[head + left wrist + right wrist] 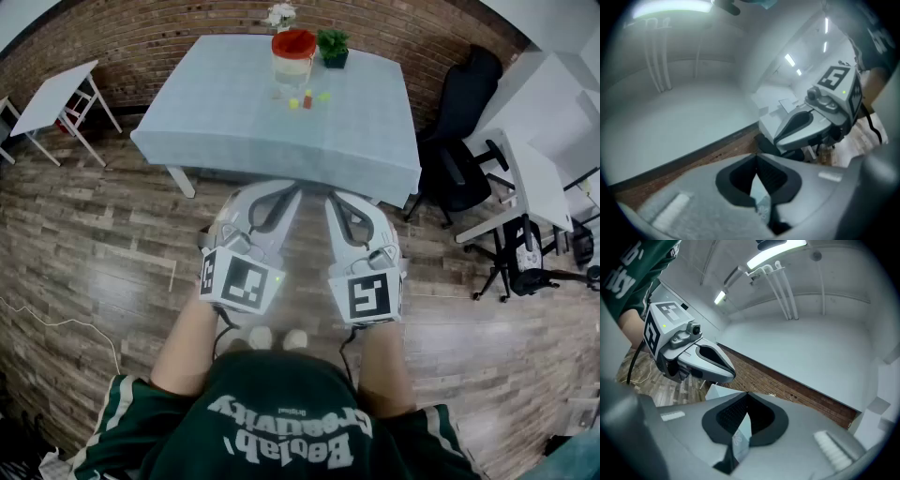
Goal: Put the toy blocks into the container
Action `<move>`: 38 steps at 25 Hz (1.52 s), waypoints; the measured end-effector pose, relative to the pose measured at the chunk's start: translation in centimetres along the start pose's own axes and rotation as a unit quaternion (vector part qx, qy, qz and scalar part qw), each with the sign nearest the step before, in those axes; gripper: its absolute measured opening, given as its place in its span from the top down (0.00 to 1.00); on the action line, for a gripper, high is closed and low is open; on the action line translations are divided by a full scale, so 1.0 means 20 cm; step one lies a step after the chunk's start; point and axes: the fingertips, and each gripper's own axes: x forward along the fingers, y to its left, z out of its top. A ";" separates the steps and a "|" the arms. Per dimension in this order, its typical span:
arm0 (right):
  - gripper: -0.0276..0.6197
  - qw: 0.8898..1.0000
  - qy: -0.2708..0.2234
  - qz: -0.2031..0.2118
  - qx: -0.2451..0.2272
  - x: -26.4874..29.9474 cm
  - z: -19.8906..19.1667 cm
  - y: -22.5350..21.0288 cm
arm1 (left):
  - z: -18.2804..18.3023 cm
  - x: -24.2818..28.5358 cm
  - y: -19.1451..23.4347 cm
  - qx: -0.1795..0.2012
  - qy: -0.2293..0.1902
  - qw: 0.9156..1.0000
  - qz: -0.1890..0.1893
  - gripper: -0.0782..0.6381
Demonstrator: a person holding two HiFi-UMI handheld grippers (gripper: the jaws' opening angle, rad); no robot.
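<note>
Jaws are clenched empty on left gripper (281, 195) and right gripper (339, 202). Three toy blocks (307, 101) and one container (293, 52) are set on the desk (234, 103) well ahead.

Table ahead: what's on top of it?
A red-topped container, a green plant, white flowers, and small toy blocks in front of the container. What the container holds cannot be seen.

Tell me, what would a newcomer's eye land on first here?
Two grey hand-held grippers with black-and-white marker cubes, the left gripper and the right gripper, are held side by side in the middle, jaws shut, over the wooden floor. Beyond them, a pale blue cloth-covered table carries a red-lidded container with small red and yellow toy blocks just in front of it.
</note>
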 end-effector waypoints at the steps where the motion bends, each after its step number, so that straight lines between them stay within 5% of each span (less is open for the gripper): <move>1: 0.95 1.000 -0.001 0.000 0.000 0.01 0.00 -0.01 | 0.00 0.01 0.01 0.001 0.001 1.000 0.001 0.89; 38: 0.95 0.999 -0.002 -0.037 -0.006 0.30 0.06 -0.01 | -0.18 0.03 0.32 0.005 -0.026 1.000 0.002 0.89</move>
